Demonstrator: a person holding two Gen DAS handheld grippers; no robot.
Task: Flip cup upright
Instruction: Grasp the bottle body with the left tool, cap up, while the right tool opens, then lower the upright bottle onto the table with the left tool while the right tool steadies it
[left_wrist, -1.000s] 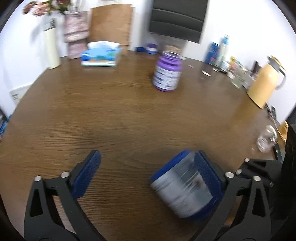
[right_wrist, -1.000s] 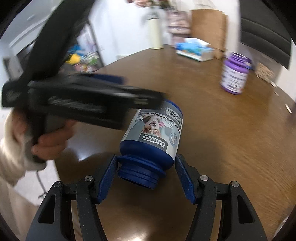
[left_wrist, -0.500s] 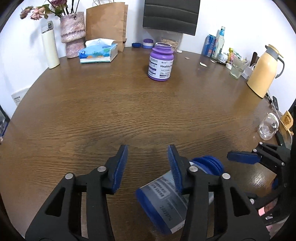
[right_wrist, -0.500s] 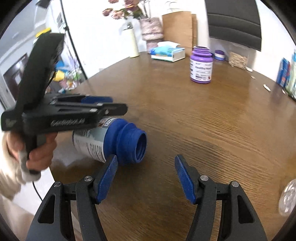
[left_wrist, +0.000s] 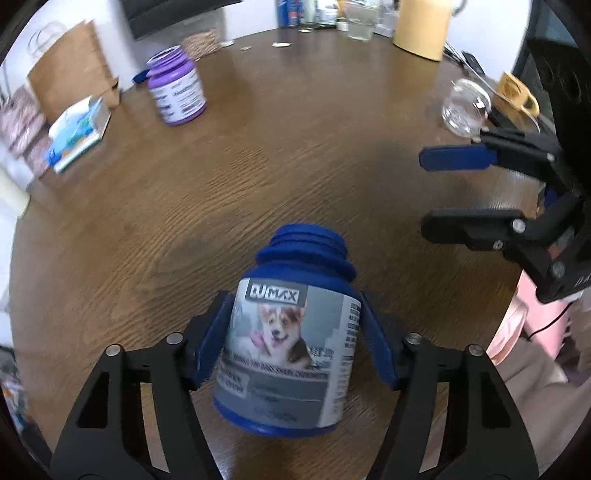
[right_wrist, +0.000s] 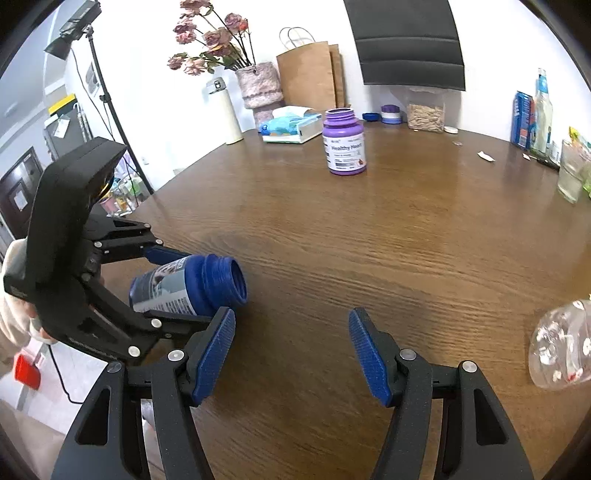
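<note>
The left gripper (left_wrist: 295, 339) has its two blue pads closed against the sides of the blue bottle (left_wrist: 291, 332), squeezing the labelled body about midway along, which I take to be a hold chosen so the thing can be swung around its middle without slipping out. From the right wrist view the bottle (right_wrist: 188, 284) lies nearly on its side at the near left of the wooden table (right_wrist: 406, 240), its open threaded mouth pointing toward the table's centre and tipped a little upward; whether its lower side touches the wood or hangs just clear I cannot tell. That slant suggests the flip is only partly done, with the base not yet brought under the mouth. The right gripper (right_wrist: 291, 350) hangs low over the table just to the right of the bottle, spread wide with nothing between its pads, seemingly kept out of the way so the turning bottle has room. Far across the table a purple jar (right_wrist: 344, 142) stands upright, well apart, and a clear glass (right_wrist: 561, 343) lies at the near right edge, clear of both tools.
</note>
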